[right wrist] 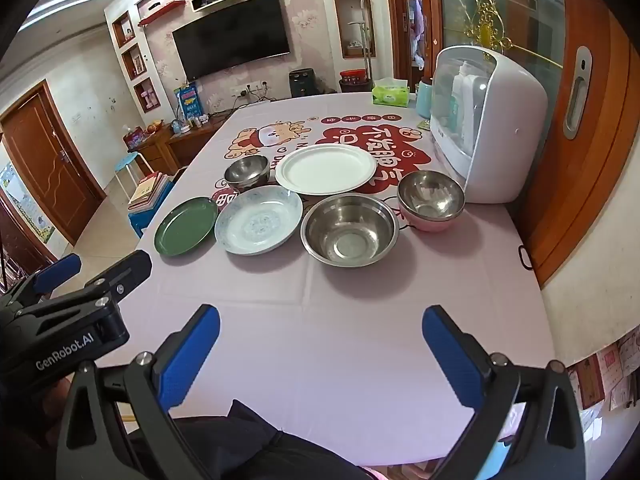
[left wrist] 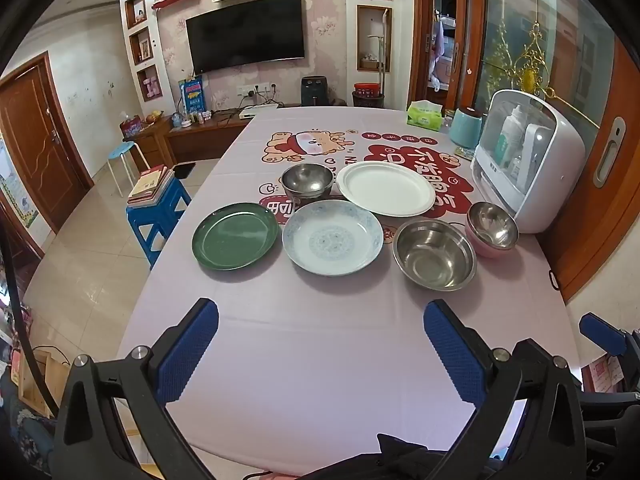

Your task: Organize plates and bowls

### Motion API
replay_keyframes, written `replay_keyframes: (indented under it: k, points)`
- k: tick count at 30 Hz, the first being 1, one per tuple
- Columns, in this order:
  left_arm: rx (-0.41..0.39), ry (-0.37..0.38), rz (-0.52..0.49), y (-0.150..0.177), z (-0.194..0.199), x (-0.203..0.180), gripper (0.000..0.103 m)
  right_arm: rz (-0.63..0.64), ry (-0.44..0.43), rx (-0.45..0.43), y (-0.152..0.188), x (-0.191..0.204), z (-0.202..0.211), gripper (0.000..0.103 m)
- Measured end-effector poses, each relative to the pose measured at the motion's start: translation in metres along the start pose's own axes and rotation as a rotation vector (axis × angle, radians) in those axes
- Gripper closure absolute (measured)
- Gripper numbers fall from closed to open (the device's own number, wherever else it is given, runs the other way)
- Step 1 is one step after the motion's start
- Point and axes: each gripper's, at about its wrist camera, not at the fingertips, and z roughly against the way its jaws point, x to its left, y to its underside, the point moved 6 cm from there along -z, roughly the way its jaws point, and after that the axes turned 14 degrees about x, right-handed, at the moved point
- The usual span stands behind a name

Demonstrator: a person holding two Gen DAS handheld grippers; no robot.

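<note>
Wall television [left wrist: 245, 32], wooden door [left wrist: 38, 140], tiled floor [left wrist: 92, 248].

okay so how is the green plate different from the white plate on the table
The green plate is dark and glossy; the white plate is matte. The green plate looks smaller and sits at the left end of the near row, while the white plate lies further back. Both are round, empty and flat on the table.

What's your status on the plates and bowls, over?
Both hand-held grippers, left and right, open, empty, short of the dishes. Green plate, patterned plate, white plate, steel bowls all separate, unstacked. Path clear.
</note>
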Motion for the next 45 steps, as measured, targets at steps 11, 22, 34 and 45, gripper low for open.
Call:
replay_keyframes:
  k: [11,22,34,45]
  points:
    - [-0.001,0.012,0.007,0.0,-0.0002,-0.0002,0.001,-0.001,-0.003,0.0,0.0005,0.0008,0.0003,0.001]
    - [-0.005,0.002,0.008,0.0001,0.0006,0.0001,0.001,-0.001,-0.002,-0.001,0.001,0.0005,0.0003,0.001]
    - [-0.005,-0.007,0.0,-0.0014,-0.0004,-0.0005,0.001,-0.001,-0.003,-0.002,0.0012,0.001,0.0003,0.001]
    - [-0.002,-0.006,0.002,0.0009,-0.0006,0.0001,0.001,-0.001,-0.002,-0.001,0.0001,0.0018,-0.0015,0.001]
